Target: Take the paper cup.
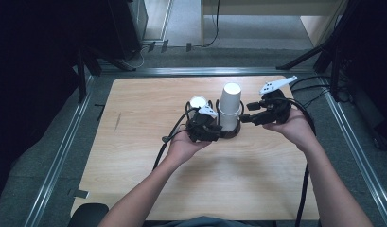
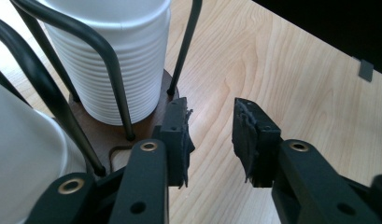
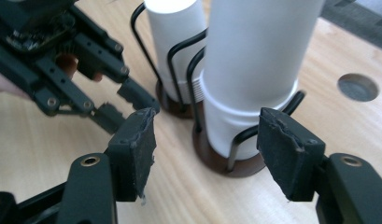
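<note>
Two wire cup holders on round dark wooden bases stand side by side at the middle of the table. The right one holds a tall stack of white paper cups (image 1: 229, 109) (image 3: 254, 70); the left one holds a shorter stack (image 1: 198, 102) (image 3: 172, 37). My left gripper (image 1: 220, 135) (image 2: 209, 135) is open, low at the front of the holders, beside a wooden base (image 2: 118, 137), with bare table between its jaws. A ribbed cup stack (image 2: 118, 60) rises just beyond it. My right gripper (image 1: 243, 116) (image 3: 207, 144) is open, its jaws apart in front of the tall stack, not touching it.
The light wooden table (image 1: 158, 109) has free room on all sides of the holders. A round hole (image 3: 357, 87) lies in the tabletop past the tall stack. Black cables trail from both grippers. The left gripper (image 3: 123, 106) appears in the right gripper view.
</note>
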Demonstrator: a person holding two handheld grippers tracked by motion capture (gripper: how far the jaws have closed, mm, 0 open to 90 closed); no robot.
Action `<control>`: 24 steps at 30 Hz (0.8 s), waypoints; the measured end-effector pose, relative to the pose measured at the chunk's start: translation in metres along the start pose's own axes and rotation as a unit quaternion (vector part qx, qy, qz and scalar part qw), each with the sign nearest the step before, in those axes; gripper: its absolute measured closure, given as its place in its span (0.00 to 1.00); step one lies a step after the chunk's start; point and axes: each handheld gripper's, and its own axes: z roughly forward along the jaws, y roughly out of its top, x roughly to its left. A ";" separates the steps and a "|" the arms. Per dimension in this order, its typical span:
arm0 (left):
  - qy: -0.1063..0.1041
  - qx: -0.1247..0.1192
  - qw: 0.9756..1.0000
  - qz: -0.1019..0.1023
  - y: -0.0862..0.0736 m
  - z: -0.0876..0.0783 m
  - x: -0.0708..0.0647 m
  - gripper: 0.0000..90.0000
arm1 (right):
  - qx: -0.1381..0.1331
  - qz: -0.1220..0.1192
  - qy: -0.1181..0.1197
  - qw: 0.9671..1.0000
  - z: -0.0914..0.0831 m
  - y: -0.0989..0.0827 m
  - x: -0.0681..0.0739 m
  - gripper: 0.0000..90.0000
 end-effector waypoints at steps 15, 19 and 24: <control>0.000 -0.025 0.999 -0.029 0.019 0.017 0.012 0.85 | -0.013 -0.016 -0.020 1.000 0.012 0.036 -0.016 0.28; 0.021 -0.027 0.999 -0.026 0.022 0.021 0.012 0.89 | -0.007 -0.019 -0.019 1.000 0.016 0.045 -0.017 0.27; 0.028 -0.029 0.999 -0.029 0.023 0.023 0.014 0.92 | -0.003 -0.019 -0.026 0.999 0.023 0.049 -0.017 0.27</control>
